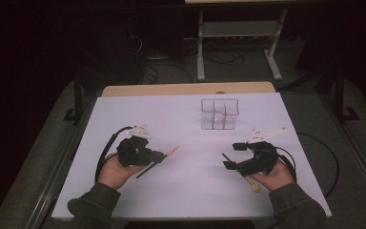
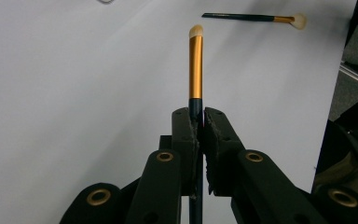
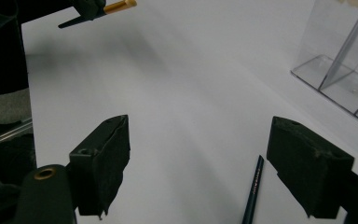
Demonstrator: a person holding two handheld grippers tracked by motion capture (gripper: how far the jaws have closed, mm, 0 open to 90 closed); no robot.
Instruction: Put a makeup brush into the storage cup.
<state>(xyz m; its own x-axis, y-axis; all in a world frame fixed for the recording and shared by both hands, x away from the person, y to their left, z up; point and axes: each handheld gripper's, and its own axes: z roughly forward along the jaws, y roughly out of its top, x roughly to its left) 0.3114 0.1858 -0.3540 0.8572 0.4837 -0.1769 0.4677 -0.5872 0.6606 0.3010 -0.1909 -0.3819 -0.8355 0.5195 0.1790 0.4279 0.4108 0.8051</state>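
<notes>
Brush (image 2: 196, 65): light, stiff, slim; slippery ferrule, soft tip. Left gripper (image 2: 199, 123) jaws clamped its dark handle. Right gripper (image 3: 198, 161) jaws gaped, empty.

A: Where's my left black two-jaw gripper (image 1: 163, 155)?

B: At eight o'clock, jaws clamped shut, pointing toward two.

A: I see the right black two-jaw gripper (image 1: 233, 155) at four o'clock, jaws spread wide.

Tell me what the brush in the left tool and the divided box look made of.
Brush: glossy gold sleeve, likely metal; dark handle, painted wood or plastic; pale soft tip, probably bristle. It is clamped in the left tool. Divided box: see-through with bright edges, likely clear acrylic.
</notes>
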